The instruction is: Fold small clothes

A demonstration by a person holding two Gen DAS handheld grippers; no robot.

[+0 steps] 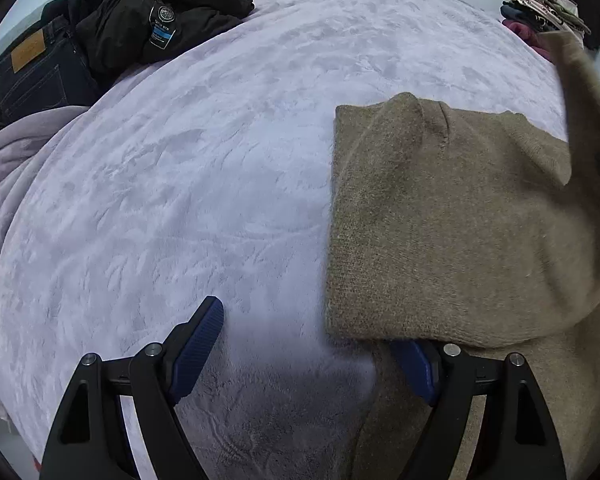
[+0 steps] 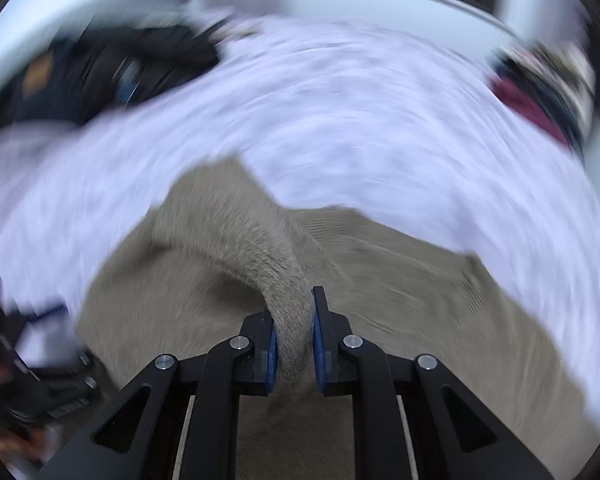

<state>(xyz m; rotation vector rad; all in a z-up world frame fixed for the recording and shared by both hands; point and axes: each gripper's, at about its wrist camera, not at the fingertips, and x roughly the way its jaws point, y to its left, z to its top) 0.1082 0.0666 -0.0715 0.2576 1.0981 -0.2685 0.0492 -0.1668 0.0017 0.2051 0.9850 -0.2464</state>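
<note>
Sweater [image 1: 452, 224]: lies on the blanket [image 1: 204, 168] toward its near right part; the left side is already folded in, giving a straight left edge.
Long axis: runs from the near edge of the bed toward the far edge; the neck end points to the far side.
Right gripper [image 2: 293, 340]: your jaws are nearly closed and pinch a bunched strip of sweater, probably the right sleeve, lifted off the body.
Left gripper [image 1: 316, 344]: your jaws stand wide and hold nothing; the right finger's tip is hidden under the sweater's near left corner, the left finger over bare blanket.
Done: one side fold, as judged.
Left: lay the lifted sleeve across, then fold lengthwise.
Background: dark clothes [image 1: 112, 36] at the far left corner; view from right wrist blurred.
</note>
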